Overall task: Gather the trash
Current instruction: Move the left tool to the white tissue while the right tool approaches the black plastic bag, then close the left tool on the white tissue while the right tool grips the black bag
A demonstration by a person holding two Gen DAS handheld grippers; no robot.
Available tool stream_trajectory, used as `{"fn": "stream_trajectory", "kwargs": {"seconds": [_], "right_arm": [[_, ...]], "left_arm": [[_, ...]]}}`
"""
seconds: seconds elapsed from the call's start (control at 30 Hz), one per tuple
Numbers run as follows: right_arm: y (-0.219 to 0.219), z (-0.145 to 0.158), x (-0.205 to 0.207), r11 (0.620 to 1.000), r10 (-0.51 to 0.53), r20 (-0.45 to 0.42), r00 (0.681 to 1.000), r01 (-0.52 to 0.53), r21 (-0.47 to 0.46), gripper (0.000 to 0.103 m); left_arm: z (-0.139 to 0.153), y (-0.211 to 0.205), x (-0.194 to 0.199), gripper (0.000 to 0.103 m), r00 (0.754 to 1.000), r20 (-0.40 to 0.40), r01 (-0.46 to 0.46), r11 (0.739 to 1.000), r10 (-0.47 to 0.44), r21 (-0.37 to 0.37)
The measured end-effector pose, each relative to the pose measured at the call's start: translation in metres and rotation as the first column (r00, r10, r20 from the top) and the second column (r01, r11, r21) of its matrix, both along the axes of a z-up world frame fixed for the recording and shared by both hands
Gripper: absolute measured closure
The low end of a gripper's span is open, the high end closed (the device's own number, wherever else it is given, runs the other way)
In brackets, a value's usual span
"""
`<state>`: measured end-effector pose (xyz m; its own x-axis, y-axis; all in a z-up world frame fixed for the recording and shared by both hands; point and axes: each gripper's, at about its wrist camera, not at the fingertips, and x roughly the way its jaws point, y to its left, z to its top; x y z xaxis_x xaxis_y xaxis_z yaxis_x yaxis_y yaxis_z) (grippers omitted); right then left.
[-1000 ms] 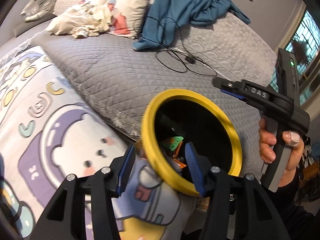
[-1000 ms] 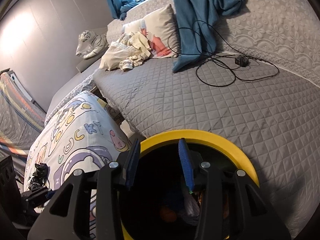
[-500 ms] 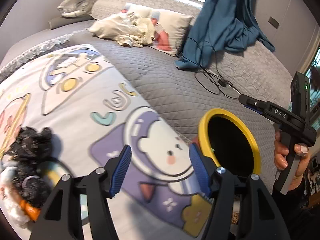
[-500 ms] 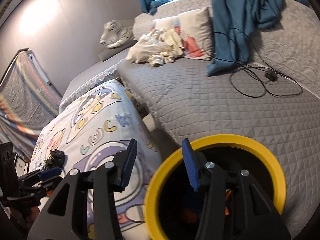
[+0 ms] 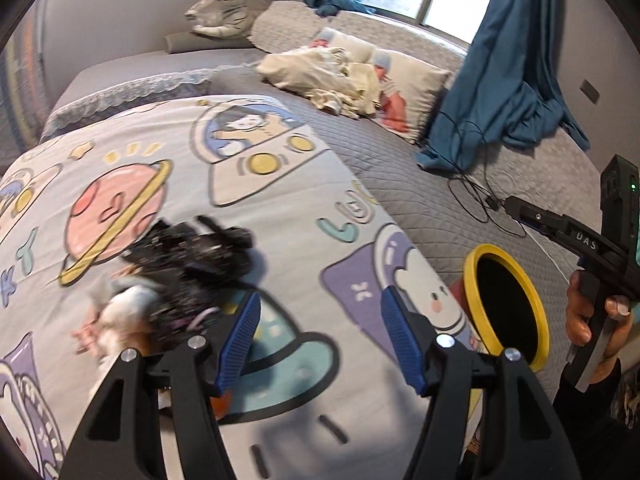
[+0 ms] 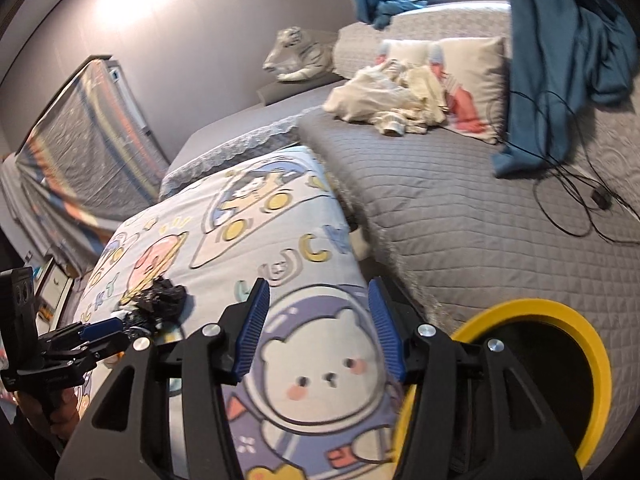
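Observation:
A pile of trash [image 5: 188,268], black crumpled plastic with white and orange scraps, lies on the cartoon-print blanket [image 5: 280,208]. My left gripper [image 5: 320,338] is open and empty, just right of and below the pile. The pile also shows in the right wrist view [image 6: 158,300], with the left gripper [image 6: 100,330] beside it. A yellow-rimmed black bin [image 5: 506,308] stands between the two beds; it also shows in the right wrist view [image 6: 536,384]. My right gripper [image 6: 320,330] is open and empty, above the blanket left of the bin.
A grey quilted bed [image 6: 480,216] carries a black cable with charger [image 6: 600,200], a blue curtain [image 6: 560,60], pillows and cream clothes [image 6: 396,100]. A plush tiger [image 6: 300,54] sits at the wall. A wrapped mattress [image 6: 76,152] leans at the left.
Both grippers have swung left, away from the bin and over the cartoon blanket. The trash pile has come into the left wrist view, close to the left fingers. Both stay open.

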<state>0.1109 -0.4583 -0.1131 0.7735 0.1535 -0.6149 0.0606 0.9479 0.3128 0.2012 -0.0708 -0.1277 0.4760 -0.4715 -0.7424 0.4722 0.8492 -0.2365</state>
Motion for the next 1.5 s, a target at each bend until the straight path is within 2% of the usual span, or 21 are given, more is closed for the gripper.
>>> {"fn": "stream_trajectory", "kwargs": {"seconds": [0.33, 0.6, 1.0, 1.37, 1.43, 1.5], "right_arm": [[0.066, 0.000, 0.031, 0.991, 0.128, -0.019, 0.992, -0.128, -0.025, 0.054], [0.113, -0.007, 0.052, 0.973, 0.223, -0.055, 0.973, -0.225, -0.041, 0.054], [0.173, -0.017, 0.079, 0.942, 0.319, -0.094, 0.943, -0.326, -0.074, 0.054], [0.220, -0.038, 0.115, 0.907, 0.393, -0.168, 0.904, -0.411, -0.094, 0.054], [0.227, -0.043, 0.121, 0.900, 0.402, -0.183, 0.897, -0.424, -0.099, 0.053], [0.232, -0.047, 0.125, 0.896, 0.409, -0.197, 0.891, -0.433, -0.098, 0.053]], "left_arm": [[0.000, 0.053, -0.005, 0.043, 0.995, -0.001, -0.096, 0.995, 0.096, 0.009], [-0.006, 0.088, -0.010, 0.043, 0.989, -0.007, -0.148, 0.989, 0.148, 0.014], [-0.033, 0.110, 0.002, 0.043, 0.979, -0.069, -0.190, 0.982, 0.190, -0.002], [-0.046, 0.140, 0.013, 0.043, 0.959, -0.106, -0.261, 0.965, 0.262, 0.025], [-0.048, 0.144, 0.015, 0.044, 0.954, -0.108, -0.275, 0.960, 0.279, 0.047], [-0.051, 0.148, 0.016, 0.050, 0.951, -0.116, -0.281, 0.958, 0.285, 0.052]]}}
